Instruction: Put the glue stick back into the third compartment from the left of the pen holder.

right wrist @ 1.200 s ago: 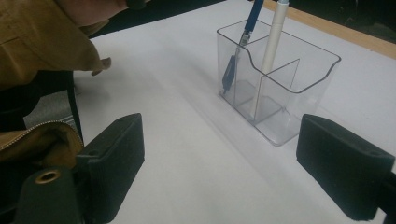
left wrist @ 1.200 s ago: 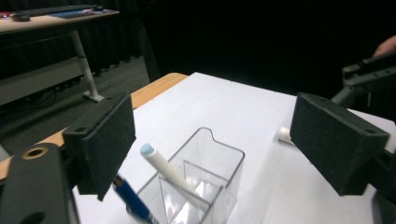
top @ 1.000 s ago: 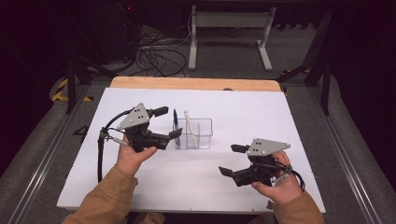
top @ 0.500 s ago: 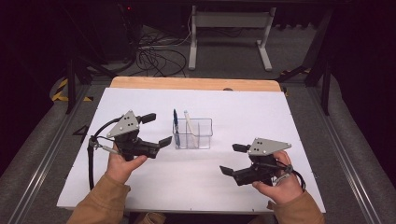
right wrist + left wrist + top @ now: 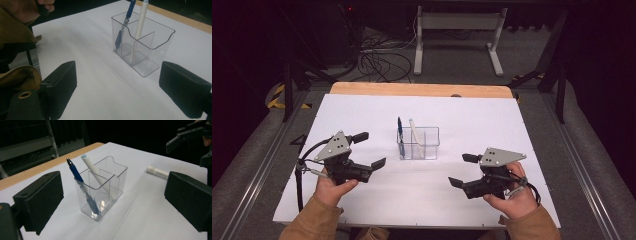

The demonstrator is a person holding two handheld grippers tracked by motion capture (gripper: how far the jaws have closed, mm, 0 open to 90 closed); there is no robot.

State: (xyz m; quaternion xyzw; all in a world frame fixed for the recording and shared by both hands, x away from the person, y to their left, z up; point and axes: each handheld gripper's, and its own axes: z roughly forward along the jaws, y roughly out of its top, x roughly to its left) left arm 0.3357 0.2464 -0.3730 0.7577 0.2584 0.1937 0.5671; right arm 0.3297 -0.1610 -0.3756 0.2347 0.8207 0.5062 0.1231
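A clear plastic holder (image 5: 418, 143) with compartments stands mid-table. A blue pen (image 5: 400, 131) and a white pen (image 5: 414, 134) lean in it. My left gripper (image 5: 371, 149) hovers open to the left of the holder, apart from it, jaws empty. My right gripper (image 5: 460, 170) is open and empty to the holder's right, nearer the front edge. In the left gripper view the holder (image 5: 102, 187), blue pen (image 5: 75, 172) and white pen (image 5: 93, 171) sit between and beyond my wide jaws (image 5: 115, 192). The right gripper view shows the holder (image 5: 142, 45) ahead of its spread jaws (image 5: 117, 82).
A short white tube (image 5: 157, 172) lies on the white table cover (image 5: 472, 120) beyond the holder, close to the other gripper (image 5: 185, 135). A wooden strip (image 5: 422, 90) marks the far table edge. A sleeve and hand (image 5: 22, 15) show at upper left.
My left gripper has drawn back from the holder, to the left and toward the person, staying open. The right gripper has held its place.
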